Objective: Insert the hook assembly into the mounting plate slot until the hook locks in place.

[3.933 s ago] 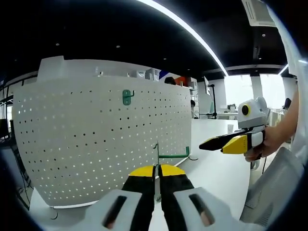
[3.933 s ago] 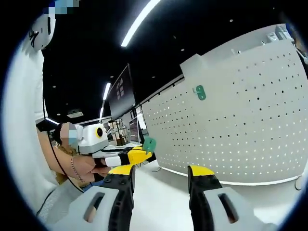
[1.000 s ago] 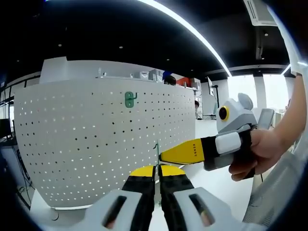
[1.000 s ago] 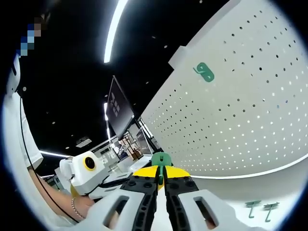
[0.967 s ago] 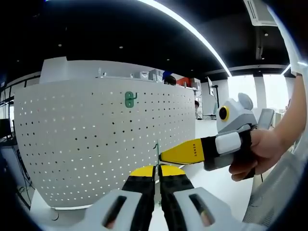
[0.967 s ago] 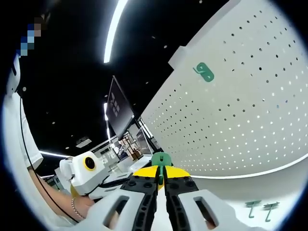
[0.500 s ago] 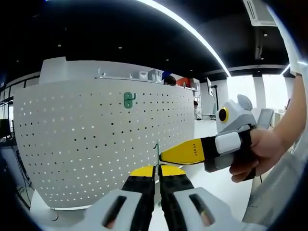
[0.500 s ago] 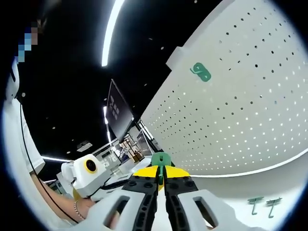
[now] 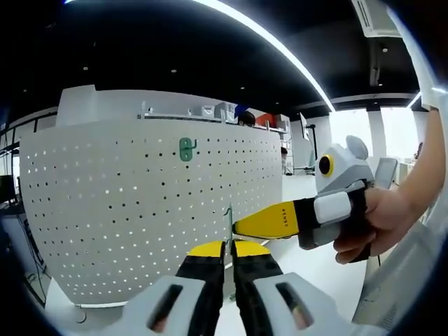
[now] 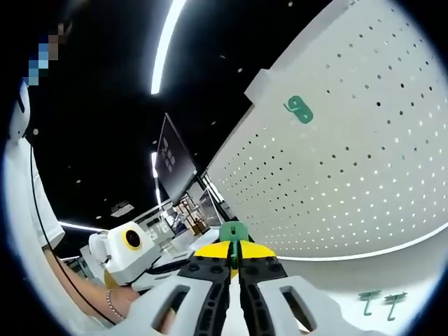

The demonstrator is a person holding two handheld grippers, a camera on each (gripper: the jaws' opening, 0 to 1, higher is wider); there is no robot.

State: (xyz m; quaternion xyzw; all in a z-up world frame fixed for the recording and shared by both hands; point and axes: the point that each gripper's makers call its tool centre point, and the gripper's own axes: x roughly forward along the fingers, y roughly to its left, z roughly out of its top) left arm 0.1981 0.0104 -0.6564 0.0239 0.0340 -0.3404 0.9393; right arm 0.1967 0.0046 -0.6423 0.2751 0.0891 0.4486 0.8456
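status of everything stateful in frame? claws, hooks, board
left claw: shut on a thin green hook piece
right claw: shut on a green hook plate
pegboard: upright, one green hook already mounted near its top
spare green hooks: lying loose on the table at the board's foot

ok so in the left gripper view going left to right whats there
white pegboard → green hook on the pegboard → thin green hook piece pinched in the left gripper → right gripper, yellow tip pointing left → the hand holding it
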